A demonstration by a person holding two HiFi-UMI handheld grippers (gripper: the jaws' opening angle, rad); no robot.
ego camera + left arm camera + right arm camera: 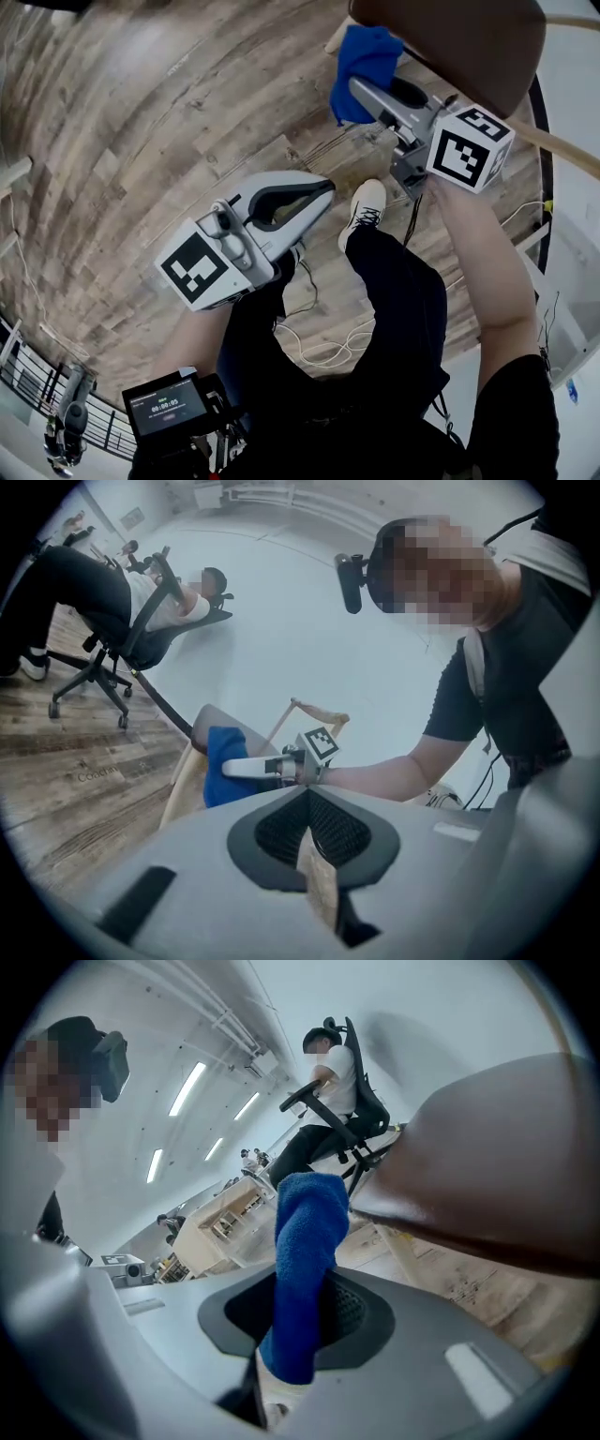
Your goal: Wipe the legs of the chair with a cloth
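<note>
My right gripper (356,89) is shut on a blue cloth (364,54), which it holds up against the underside of the brown chair seat (459,37) near a pale wooden chair leg (565,147). In the right gripper view the cloth (305,1241) stands bunched between the jaws, just left of the seat (506,1166) and the leg (405,1249). My left gripper (325,191) hovers lower and to the left over the wooden floor, its jaws shut with nothing in them. From the left gripper view I see the right gripper (246,768), the cloth (220,761) and a leg (183,785).
My shoe (364,208) and white cables (319,349) are on the plank floor below the grippers. White furniture (562,314) stands at the right. A small screen (169,405) sits at my waist. A person sits in an office chair (98,658) farther off.
</note>
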